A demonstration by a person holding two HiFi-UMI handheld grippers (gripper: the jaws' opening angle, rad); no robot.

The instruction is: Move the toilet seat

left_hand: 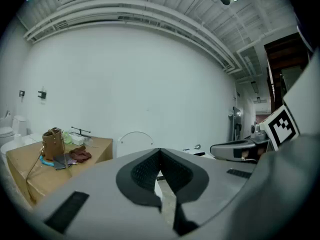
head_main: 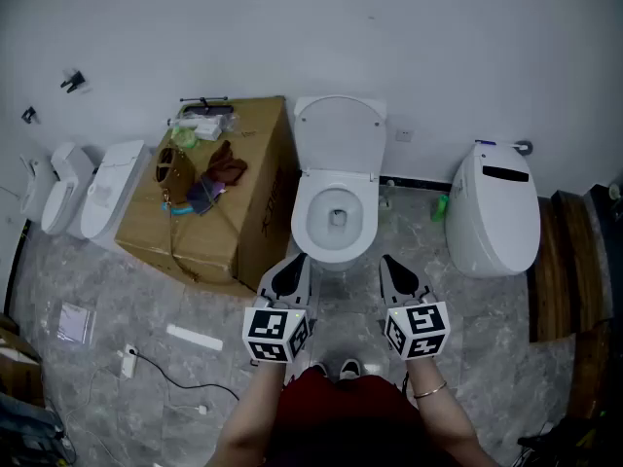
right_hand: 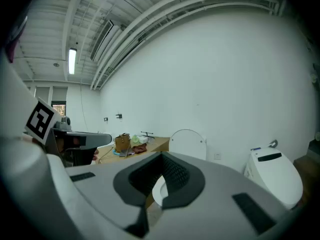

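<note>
At the far left of the head view, two white toilet units (head_main: pixel 83 191) lie by the wall. Below them, on the grey floor (head_main: pixel 487 358), are a power strip (head_main: pixel 128 360) and a white bar (head_main: pixel 195 338).

Just right of these stands a cardboard box (head_main: pixel 248 222). On its top are a brown bag (head_main: pixel 167 163) and a dark red cloth (head_main: pixel 226 163).

Low in the frame and left of centre, the left gripper (head_main: pixel 290 272) points up toward the toilet (head_main: pixel 336 246). Its fingers are pressed together with nothing between them, as the left gripper view shows.

The toilet stands at centre against the white wall, just beside the box. The toilet seat (head_main: pixel 339 134) is raised upright against the wall in the upper centre, above the open bowl. I cannot tell whether a separate ring lies on the bowl rim.

Right of centre and level with its partner, the right gripper (head_main: pixel 397 272) also has its fingers closed on each other and holds nothing. Both grippers hover just short of the bowl's front edge without touching it.

Further right, a small green bottle (head_main: pixel 441 207) sits on the floor beside a second white toilet (head_main: pixel 492 212), whose lid is down. Dark wooden boards (head_main: pixel 565 261) lie at the right edge.
</note>
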